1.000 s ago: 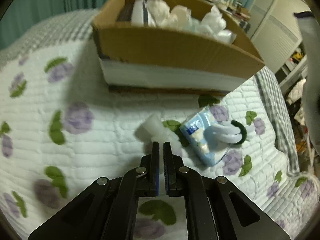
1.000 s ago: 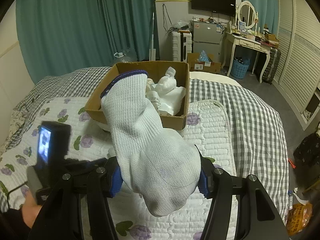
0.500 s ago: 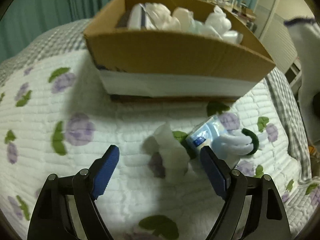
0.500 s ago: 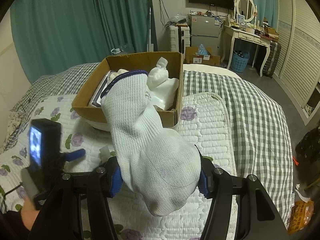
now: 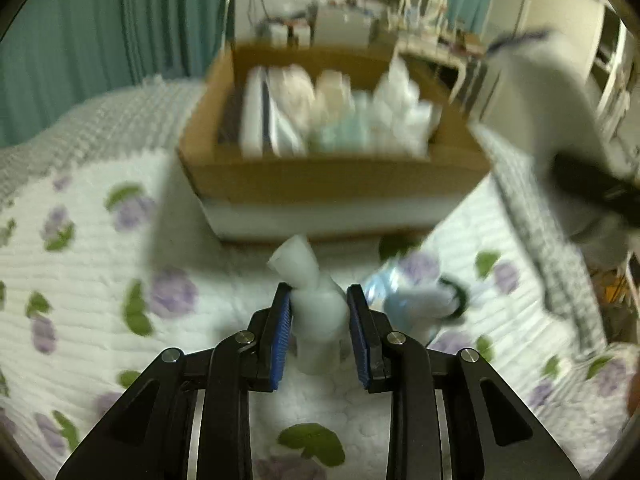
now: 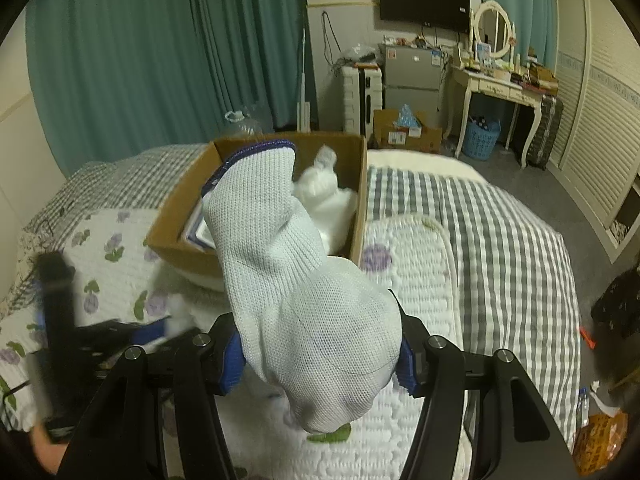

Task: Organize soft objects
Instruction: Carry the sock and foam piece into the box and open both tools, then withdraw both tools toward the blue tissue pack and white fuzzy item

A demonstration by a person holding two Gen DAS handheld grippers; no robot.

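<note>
My left gripper is shut on a white soft foam piece and holds it just above the floral quilt, in front of the cardboard box. The box holds several white soft items. My right gripper is shut on a white sock with a purple cuff, held up in the air at the box's right front. The sock also shows blurred in the left wrist view. A blue tissue pack with a white and dark ring-shaped thing lies on the quilt right of the left gripper.
The box stands on a white block on the bed. A grey checked blanket covers the bed's right side. Teal curtains, a dressing table and a small fridge stand beyond the bed.
My left gripper opened wide, moved onto the white foam piece and closed on it, lifting it off the quilt. My right gripper kept hold of the sock and moved closer to the box.
</note>
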